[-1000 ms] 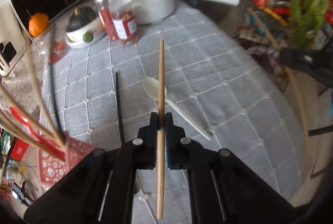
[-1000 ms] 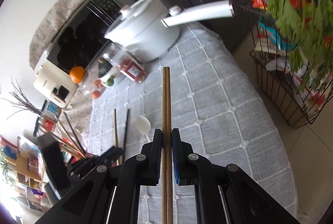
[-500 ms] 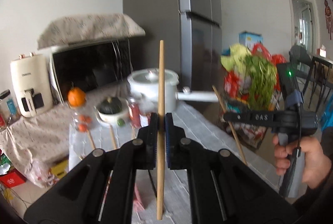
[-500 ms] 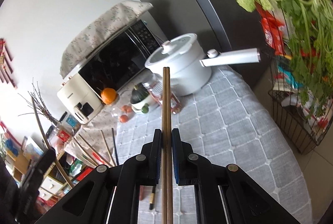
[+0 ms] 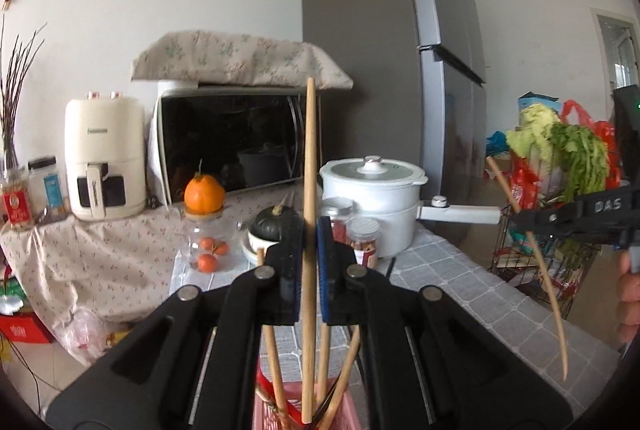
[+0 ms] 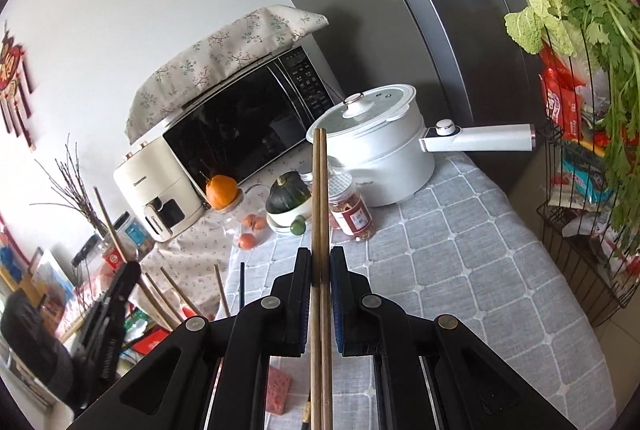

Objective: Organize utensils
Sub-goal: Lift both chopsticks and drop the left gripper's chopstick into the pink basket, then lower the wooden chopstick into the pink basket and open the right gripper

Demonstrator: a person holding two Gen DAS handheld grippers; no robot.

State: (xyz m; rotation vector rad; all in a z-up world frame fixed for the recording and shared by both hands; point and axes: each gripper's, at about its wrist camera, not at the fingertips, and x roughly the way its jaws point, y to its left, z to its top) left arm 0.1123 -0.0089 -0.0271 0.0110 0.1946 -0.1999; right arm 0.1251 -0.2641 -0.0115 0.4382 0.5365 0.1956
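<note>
Left black two-finger gripper (image 5: 310, 250) closed on single round pale wooden chopstick (image 5: 309, 166), stick upright, tapered lower end dipping into red perforated plastic utensil basket (image 5: 344, 410) directly beneath the jaws. Several more wooden sticks (image 5: 276, 362) leaning in same basket, splayed at slight angles. Right black two-finger gripper (image 6: 320, 270) clamped on pair of darker brown wooden chopsticks (image 6: 320, 214), the two lying flush side by side, square-cut ends pointing toward white lidded electric pot with long straight handle (image 6: 380, 146). In left wrist view, right gripper (image 5: 524, 222) visible off to the right of that pot, its chopstick pair (image 5: 532, 258) seen as one thin bowed line slanting downward. Grey quilted tablecloth with stitched square grid (image 6: 460, 262) under the pot; matte, soft-looking. Just left of pot on the cloth: clear round jar with red label (image 6: 354, 216), then dark green ribbed squash in white bowl (image 6: 289, 192). Farther left of pot: smooth orange fruit (image 6: 221, 190) on top of clear glass jar, black glass-fronted microwave (image 6: 240, 126) draped with floral fabric, cream glossy air fryer (image 6: 158, 190). Loose black chopstick (image 6: 241, 290) and wooden chopstick (image 6: 221, 290) showing at near-left part of cloth, partly hidden by gripper body. Right of pot: black wire rack (image 6: 580, 270) holding leafy greens (image 6: 592, 14) and red packets.
</note>
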